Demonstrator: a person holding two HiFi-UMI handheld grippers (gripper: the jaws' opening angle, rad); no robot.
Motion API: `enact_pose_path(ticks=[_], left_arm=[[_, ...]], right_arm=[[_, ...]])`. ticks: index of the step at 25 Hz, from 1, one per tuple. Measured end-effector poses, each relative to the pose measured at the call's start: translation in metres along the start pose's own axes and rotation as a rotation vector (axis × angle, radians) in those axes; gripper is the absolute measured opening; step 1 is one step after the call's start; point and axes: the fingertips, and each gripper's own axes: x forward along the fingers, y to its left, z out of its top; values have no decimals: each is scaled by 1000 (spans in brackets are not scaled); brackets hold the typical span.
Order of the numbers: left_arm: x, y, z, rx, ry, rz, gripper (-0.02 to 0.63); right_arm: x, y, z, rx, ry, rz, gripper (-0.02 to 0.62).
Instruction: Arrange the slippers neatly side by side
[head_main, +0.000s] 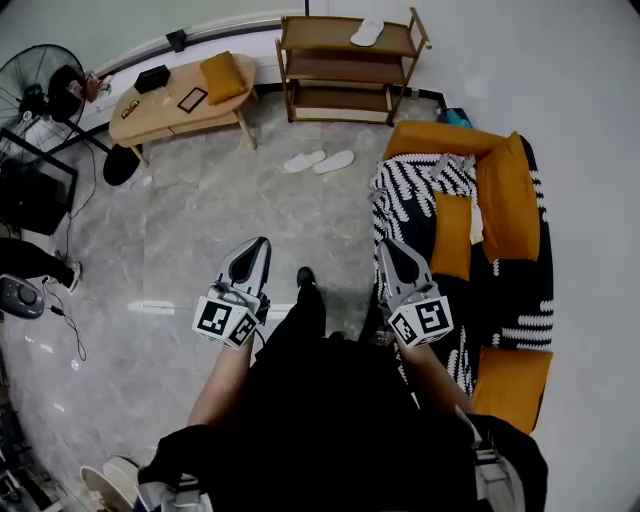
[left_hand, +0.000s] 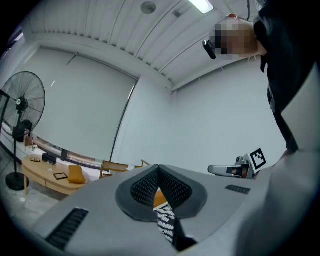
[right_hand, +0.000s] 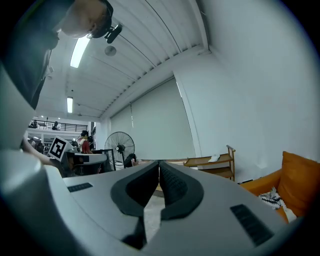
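Pair of flat white slippers (head_main: 303, 161) lies on the grey tiled floor just before the wooden shelf rack (head_main: 296, 70); a third white slipper (head_main: 367, 32) sits on its top board. Left gripper (head_main: 260, 245) and right gripper (head_main: 390, 248) are well apart from them, jaws pressed together, nothing between. Best to step close, open the jaws first, then pinch a rim.

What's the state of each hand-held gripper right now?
Left hand-held gripper: closed, holding nothing.
Right hand-held gripper: closed, holding nothing.
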Motion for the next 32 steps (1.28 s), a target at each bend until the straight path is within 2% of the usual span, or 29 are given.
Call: enact_pose_path(ticks=[4,7,11,15,19,25,28,32], left_arm=[[47,49,21,-18,-56,-19,15],[76,94,40,-27,-93,13,15],[106,141,52,-29,-76,11,15],[141,188,53,-69,-71,-2,15],[176,209,54,-81,-66,-22,15],[240,238,35,-102,-9,-36,15],[278,250,24,-111,8,-19,15],[333,267,10,-122,66,42,15]], right_arm=[[61,-28,21,-47,21,-11,32],[109,-43,34,-32,36,-28,32],[164,-45,55,-41,17,-3,32],[207,-61,62,-34,3,-25,32],[230,-81,52,-33,29,-30,32],[278,-131,43,43,50,-56,32],[313,-165,33,61,53,-32,32],[363,-214,34,74,33,38,32]])
